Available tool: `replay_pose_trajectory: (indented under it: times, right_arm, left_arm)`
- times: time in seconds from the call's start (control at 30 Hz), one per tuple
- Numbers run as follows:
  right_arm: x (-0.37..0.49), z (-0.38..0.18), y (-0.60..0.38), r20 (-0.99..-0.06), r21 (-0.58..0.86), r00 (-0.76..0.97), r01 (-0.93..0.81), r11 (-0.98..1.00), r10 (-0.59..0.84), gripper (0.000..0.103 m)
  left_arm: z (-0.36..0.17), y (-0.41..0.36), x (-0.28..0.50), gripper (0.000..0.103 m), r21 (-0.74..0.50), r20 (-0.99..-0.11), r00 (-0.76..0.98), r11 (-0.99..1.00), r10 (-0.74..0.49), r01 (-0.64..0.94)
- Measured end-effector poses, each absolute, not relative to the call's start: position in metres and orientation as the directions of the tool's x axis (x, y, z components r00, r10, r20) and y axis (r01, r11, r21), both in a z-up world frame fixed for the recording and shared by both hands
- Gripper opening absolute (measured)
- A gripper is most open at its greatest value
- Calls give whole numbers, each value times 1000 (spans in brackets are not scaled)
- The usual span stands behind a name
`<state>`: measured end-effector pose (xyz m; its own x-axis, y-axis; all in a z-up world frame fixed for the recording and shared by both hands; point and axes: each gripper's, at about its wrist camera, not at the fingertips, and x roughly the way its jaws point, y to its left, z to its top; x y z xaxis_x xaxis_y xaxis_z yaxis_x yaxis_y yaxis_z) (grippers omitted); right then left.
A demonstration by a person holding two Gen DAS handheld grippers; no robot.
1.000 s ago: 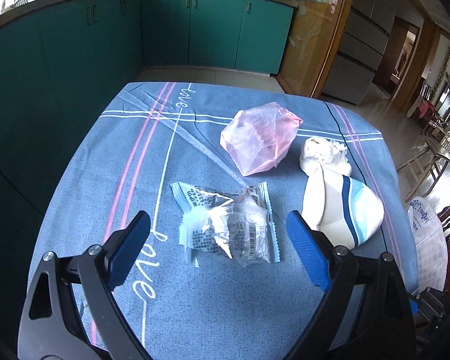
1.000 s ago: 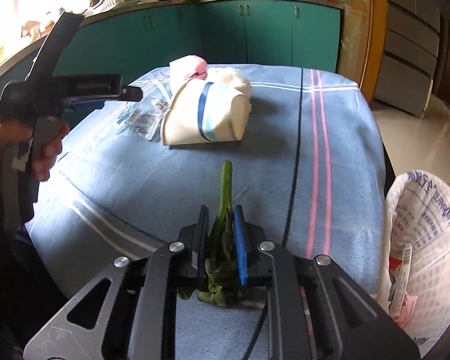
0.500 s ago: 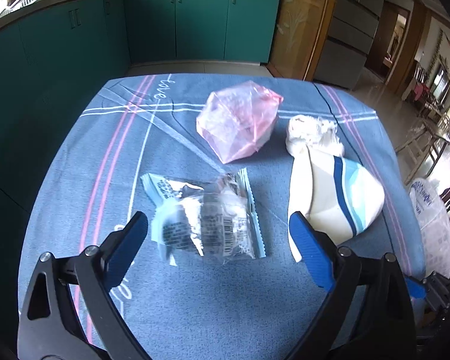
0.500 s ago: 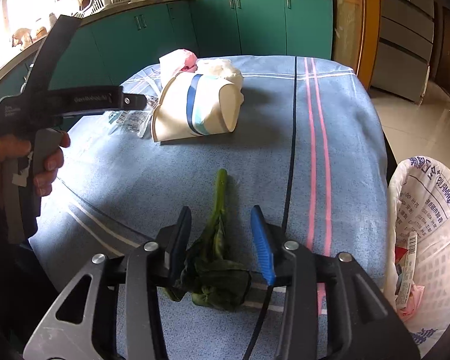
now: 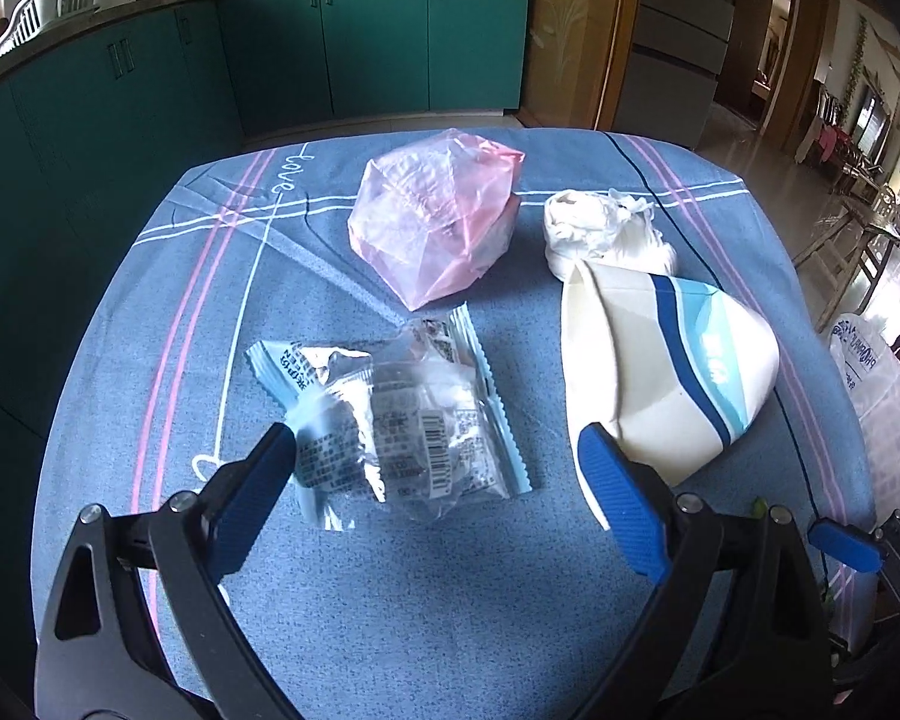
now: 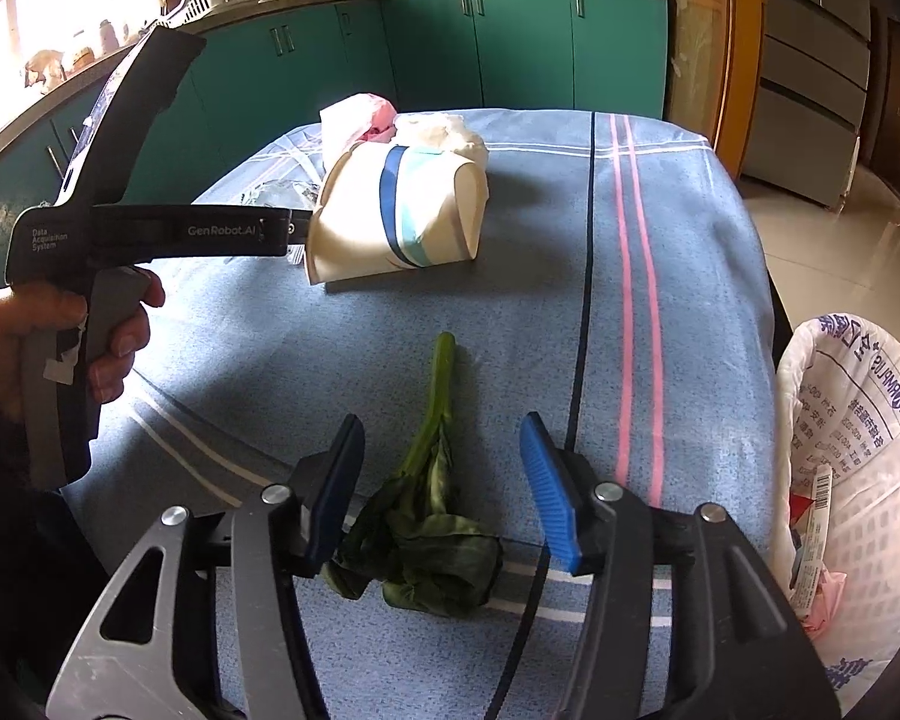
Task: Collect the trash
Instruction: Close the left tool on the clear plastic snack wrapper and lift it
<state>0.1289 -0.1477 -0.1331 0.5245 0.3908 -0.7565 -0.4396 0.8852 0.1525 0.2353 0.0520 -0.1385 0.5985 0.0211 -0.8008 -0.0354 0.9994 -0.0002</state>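
A crinkled clear snack wrapper (image 5: 402,420) lies on the blue tablecloth (image 5: 450,588), between the wide-open jaws of my left gripper (image 5: 438,468); its left pad is at the wrapper's edge, the right pad stands clear. Behind lie a pink plastic bag (image 5: 438,216), a crumpled white tissue (image 5: 600,228) and a squashed paper cup (image 5: 660,360) with blue stripes. In the right wrist view a wilted green leafy stalk (image 6: 432,516) lies on the cloth between the opening jaws of my right gripper (image 6: 444,486), neither pad touching it.
A white woven trash sack (image 6: 858,480) holding some wrappers hangs off the table's right edge. A hand (image 6: 66,336) holds the left gripper's handle at the left. Teal kitchen cabinets (image 5: 378,36) stand behind the table, a fridge and doorway to the right.
My right gripper's jaws spread apart and let go of the green stalk, which now lies on the cloth. My left gripper came down closer to the clear wrapper.
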Motion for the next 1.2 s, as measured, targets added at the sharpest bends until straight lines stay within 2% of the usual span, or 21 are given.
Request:
replay_pose_trajectory:
  times: [0.17, 0.3, 0.47, 0.6, 0.67, 0.8, 0.83, 0.93, 1.03, 1.2]
  right_arm:
    - [128, -134, -146, -756, 147, 525, -445, 884, 390, 59]
    - [127, -135, -145, -758, 144, 524, -445, 884, 388, 59]
    - [127, -136, -146, -761, 141, 523, -442, 886, 383, 59]
    - [127, -136, -146, -761, 141, 524, -442, 886, 382, 59]
    - [126, -136, -145, -761, 141, 523, -446, 884, 385, 59]
    - [124, -136, -142, -757, 148, 511, -471, 870, 406, 59]
    - [123, -135, -141, -755, 150, 509, -479, 865, 414, 58]
    - [120, -135, -138, -754, 150, 501, -499, 854, 425, 37]
    - [117, -134, -136, -748, 135, 512, -505, 852, 422, 25]
    - [115, -130, -140, -728, 158, 521, -506, 848, 446, 19]
  left_arm:
    - [-141, 57, 240, 95, -16, -803, 595, 999, 18, -52]
    - [-141, 56, 241, 92, -4, -799, 600, 999, 23, -44]
    - [-138, 52, 237, 62, 27, -793, 608, 999, 36, -23]
    - [-134, 56, 233, 54, 2, -788, 616, 1000, 19, -28]
    - [-131, 57, 232, 36, -3, -785, 620, 999, 18, -32]
    - [-130, 64, 231, 32, -32, -786, 618, 998, 3, -45]
    - [-130, 64, 231, 25, -32, -787, 617, 998, 3, -46]
    - [-130, 67, 230, 19, -30, -786, 618, 998, 8, -52]
    - [-127, 69, 227, 14, -36, -781, 625, 998, 9, -59]
    - [-121, 70, 222, 5, -35, -763, 646, 998, 11, -59]
